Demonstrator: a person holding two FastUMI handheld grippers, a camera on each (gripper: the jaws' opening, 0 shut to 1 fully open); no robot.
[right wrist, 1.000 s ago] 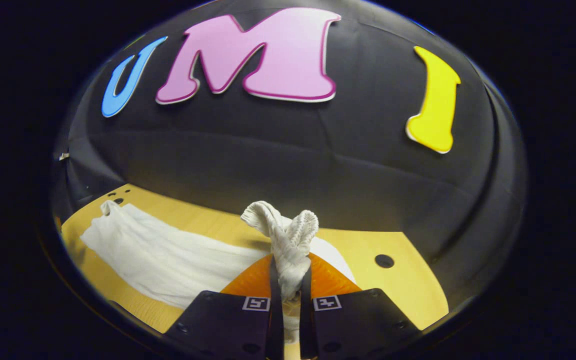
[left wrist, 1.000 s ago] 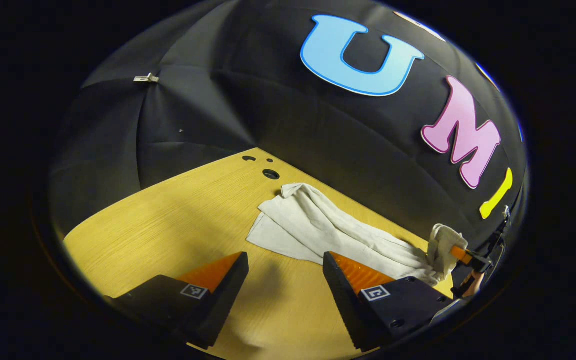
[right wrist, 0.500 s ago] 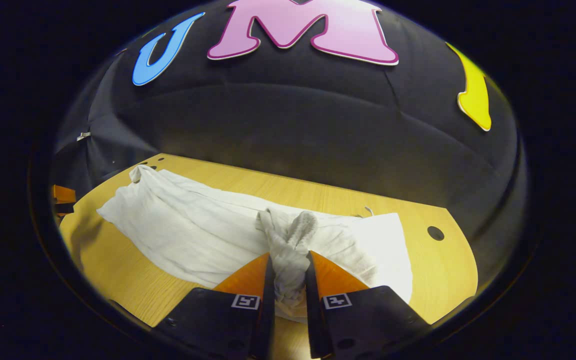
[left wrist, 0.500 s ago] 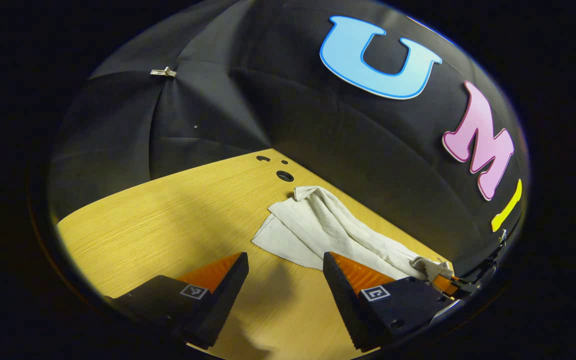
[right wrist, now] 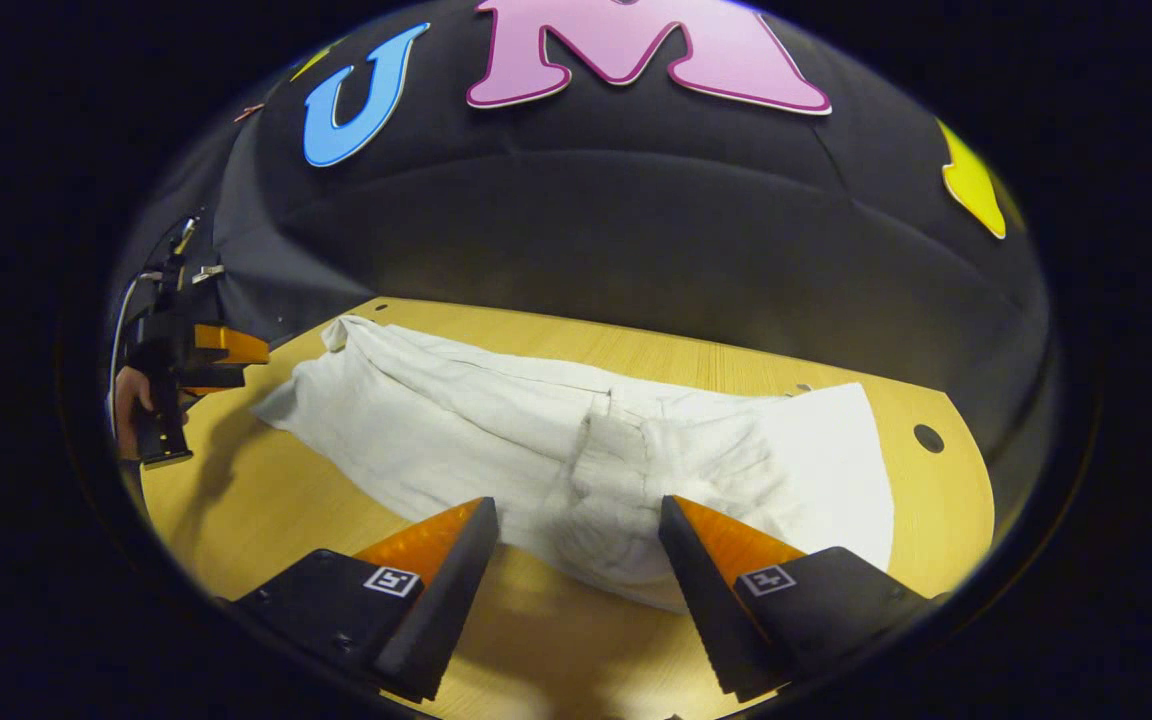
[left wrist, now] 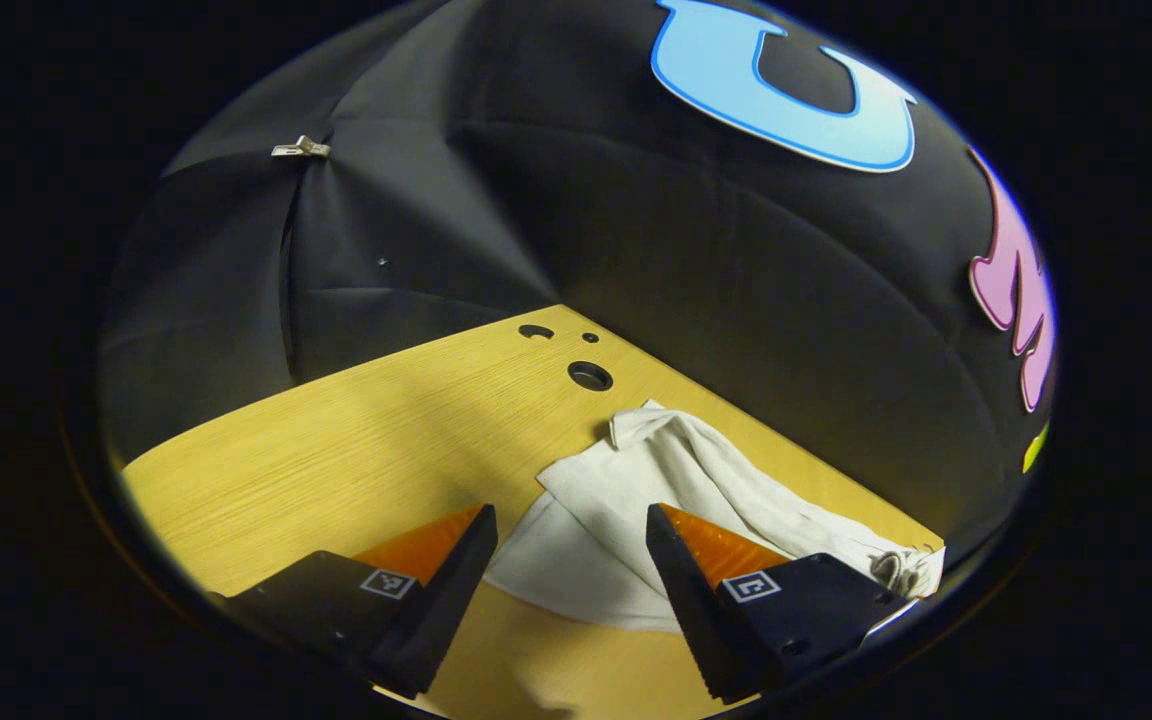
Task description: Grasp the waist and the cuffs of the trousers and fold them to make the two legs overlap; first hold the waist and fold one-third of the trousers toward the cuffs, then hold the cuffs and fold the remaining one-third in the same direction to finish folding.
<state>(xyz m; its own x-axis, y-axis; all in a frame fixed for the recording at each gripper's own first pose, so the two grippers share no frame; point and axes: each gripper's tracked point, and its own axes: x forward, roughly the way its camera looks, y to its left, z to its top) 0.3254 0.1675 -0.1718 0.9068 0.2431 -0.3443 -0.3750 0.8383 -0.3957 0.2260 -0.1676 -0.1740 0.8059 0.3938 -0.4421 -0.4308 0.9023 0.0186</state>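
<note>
White trousers lie lengthwise on the wooden table, with the waist end folded over onto the legs at the right. My right gripper stands open just in front of that folded waist, nothing between its fingers. In the left gripper view the cuff end of the trousers lies ahead, and my left gripper is open with the cuff edge in the gap between its fingers. The left gripper and the hand holding it also appear at the far left of the right gripper view, beside the cuffs.
The table has round holes near its far corner by the cuffs and another hole at the right end. The black cloth wall rises directly behind the table's far edge.
My right gripper lowered the bunched waist onto the trousers and opened, letting it go. My left gripper moved closer to the cuff end, staying open.
</note>
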